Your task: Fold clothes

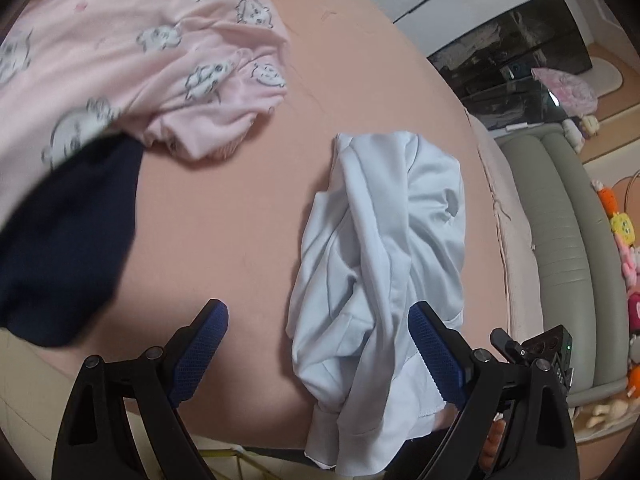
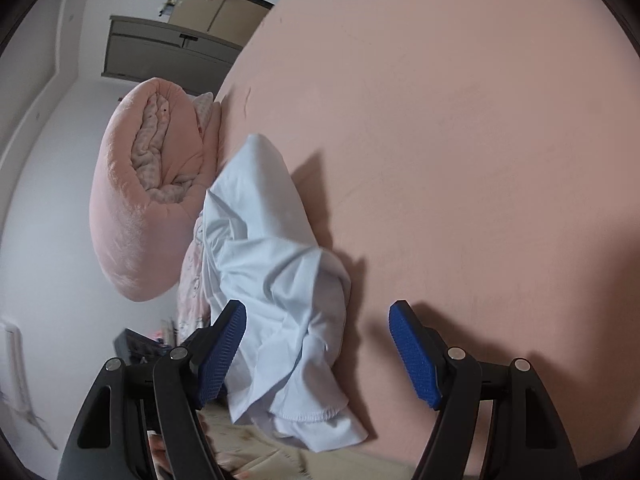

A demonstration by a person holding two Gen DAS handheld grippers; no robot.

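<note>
A crumpled pale blue garment [image 1: 380,248] lies on the pink bed sheet [image 1: 248,200], its lower end hanging over the near bed edge. My left gripper [image 1: 320,344] is open and straddles that lower end; the cloth lies against the right pad [image 1: 436,356], unpinched. A pink printed garment [image 1: 132,60] and a dark navy garment [image 1: 68,240] lie to the left. In the right wrist view the same pale blue garment [image 2: 276,280] sits between the fingers of my open right gripper [image 2: 320,350], close to the left pad [image 2: 224,348] and well apart from the right one.
A rolled pink blanket [image 2: 132,200] lies at the bed's left side by a white wall. A grey-green sofa [image 1: 560,240], a dark glass cabinet [image 1: 512,60] and stuffed toys [image 1: 624,232] stand beyond the bed's right edge. Bare sheet [image 2: 460,140] stretches right of the garment.
</note>
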